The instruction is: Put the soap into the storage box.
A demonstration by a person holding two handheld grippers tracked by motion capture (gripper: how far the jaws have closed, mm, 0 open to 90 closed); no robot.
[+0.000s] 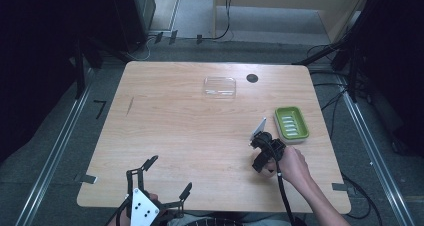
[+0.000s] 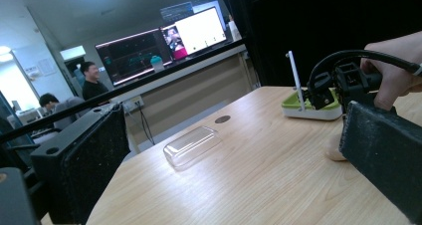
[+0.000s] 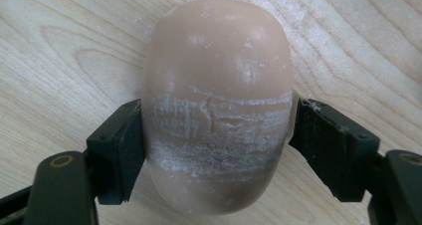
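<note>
A tan oval soap bar (image 3: 216, 60) lies on the wooden table, its middle scuffed white. My right gripper (image 3: 216, 135) is shut on it, one black jaw pressed against each long side. In the high view the right gripper (image 1: 262, 153) sits at the table's right, held by a hand, just left of a green soap dish (image 1: 292, 123). My left gripper (image 1: 167, 176) hangs at the near left edge, jaws spread wide and empty. From the left gripper view, its jaws frame the table, with the right gripper (image 2: 343, 85) and the green soap dish (image 2: 311, 105) beyond.
A clear plastic lid (image 1: 219, 86) lies at the far middle of the table, beside a dark round hole (image 1: 252, 78). The table's edge (image 1: 215, 206) runs close under my left gripper. Cables cross the floor behind the table.
</note>
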